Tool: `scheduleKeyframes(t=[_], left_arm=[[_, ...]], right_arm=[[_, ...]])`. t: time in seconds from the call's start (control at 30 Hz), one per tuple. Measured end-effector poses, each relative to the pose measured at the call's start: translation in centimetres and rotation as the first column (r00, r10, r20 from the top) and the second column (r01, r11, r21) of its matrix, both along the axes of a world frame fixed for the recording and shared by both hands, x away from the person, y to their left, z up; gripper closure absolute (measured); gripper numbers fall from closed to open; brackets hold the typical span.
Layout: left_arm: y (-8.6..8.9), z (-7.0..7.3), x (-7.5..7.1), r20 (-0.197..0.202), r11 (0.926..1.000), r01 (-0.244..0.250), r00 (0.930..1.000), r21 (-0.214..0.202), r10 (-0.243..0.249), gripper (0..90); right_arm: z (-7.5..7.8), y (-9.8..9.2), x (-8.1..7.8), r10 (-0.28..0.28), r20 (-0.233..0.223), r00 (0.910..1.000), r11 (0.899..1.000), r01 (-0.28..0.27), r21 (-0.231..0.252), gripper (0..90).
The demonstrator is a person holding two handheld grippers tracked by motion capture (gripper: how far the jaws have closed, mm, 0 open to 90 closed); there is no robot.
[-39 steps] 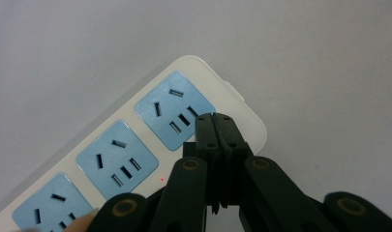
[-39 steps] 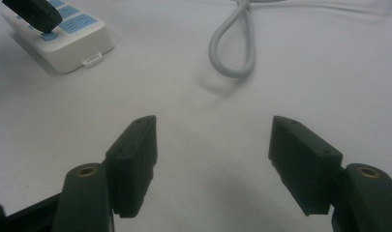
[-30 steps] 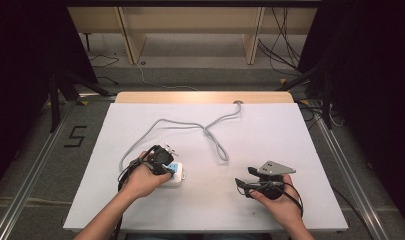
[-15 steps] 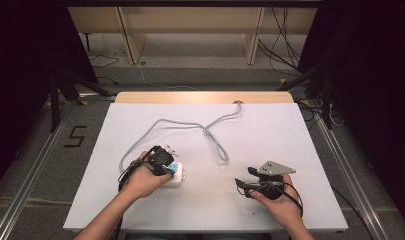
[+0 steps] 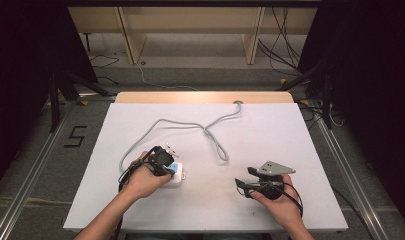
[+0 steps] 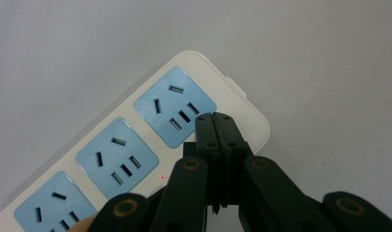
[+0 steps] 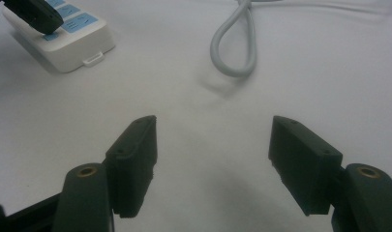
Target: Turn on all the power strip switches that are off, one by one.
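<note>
On power strip (image 6: 150, 125), closed left tongs (image 6: 215, 121)

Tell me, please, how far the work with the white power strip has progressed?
Done: the left gripper, jaws shut, rests its tip on the white power strip with blue sockets. In hand: a press there. Left: the open right gripper waits, apart from the grey cable.

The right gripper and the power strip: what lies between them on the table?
Only bare white table lies between the right gripper and the power strip, as the right gripper view shows; the grey cable loops off to one side.
</note>
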State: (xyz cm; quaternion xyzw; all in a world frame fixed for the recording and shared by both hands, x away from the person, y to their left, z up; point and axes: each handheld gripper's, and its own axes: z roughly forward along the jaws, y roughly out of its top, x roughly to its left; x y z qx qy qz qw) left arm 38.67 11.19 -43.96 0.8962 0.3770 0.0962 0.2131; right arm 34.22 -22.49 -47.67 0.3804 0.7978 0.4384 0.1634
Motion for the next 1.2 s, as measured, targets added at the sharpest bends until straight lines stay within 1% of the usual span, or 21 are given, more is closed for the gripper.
scheduleKeyframes(t=[0.1, 0.3, 0.4, 0.73, 0.83, 0.9, 0.93, 1.0, 1.13, 1.2], left_arm=[[-0.16, -0.03, -0.09, 0.013, 1.0000, 0.002, 0.9999, 0.009, -0.002, 89.6], [-0.10, -0.06, -0.10, 0.013, 1.0000, 0.000, 0.9999, 0.005, 0.000, 89.6], [-0.19, -0.07, -0.17, 0.021, 0.9999, 0.003, 0.9998, 0.014, -0.003, 89.6], [-0.15, -0.13, -0.18, 0.018, 0.9999, 0.004, 0.9998, 0.012, -0.005, 89.7], [-0.20, -0.21, -0.24, 0.022, 0.9997, 0.008, 0.9997, 0.021, -0.009, 89.7], [-0.13, -0.22, -0.22, 0.021, 0.9998, 0.010, 0.9997, 0.016, -0.010, 89.7], [-0.01, -0.24, -0.19, 0.016, 1.0000, 0.005, 0.9999, 0.003, -0.005, 89.7], [0.16, -0.25, -0.16, 0.016, 1.0000, 0.005, 0.9999, -0.007, -0.005, 89.7], [0.20, -0.26, -0.21, 0.022, 0.9999, 0.011, 0.9997, -0.008, -0.010, 89.6], [0.32, -0.31, -0.19, 0.021, 0.9998, 0.007, 0.9997, -0.021, -0.007, 89.5]], right_arm=[[0.00, 0.01, 0.00, -0.001, -0.002, 1.0000, 1.000, 0.001, 0.000, 35.3], [0.00, 0.02, -0.01, -0.001, -0.002, 1.0000, 1.000, 0.001, 0.001, 35.3], [-0.01, 0.03, 0.00, -0.001, -0.003, 1.0000, 1.000, 0.001, 0.000, 35.3], [-0.04, 0.04, 0.00, 0.002, -0.003, 1.0000, 1.000, -0.002, -0.001, 35.3], [-0.05, 0.05, -0.01, 0.001, -0.003, 1.0000, 1.000, -0.001, 0.000, 35.3], [-0.05, 0.05, 0.00, 0.003, -0.004, 1.0000, 1.000, -0.003, 0.000, 35.3], [-0.05, 0.05, 0.00, 0.003, -0.004, 1.0000, 1.000, -0.003, 0.000, 35.3], [-0.06, 0.05, -0.01, 0.003, -0.003, 1.0000, 1.000, -0.003, 0.000, 35.3], [-0.06, 0.04, 0.04, 0.001, -0.006, 1.0000, 1.000, -0.001, 0.001, 35.3], [-0.08, 0.05, 0.06, 0.004, -0.005, 1.0000, 1.000, -0.004, 0.000, 35.3]])
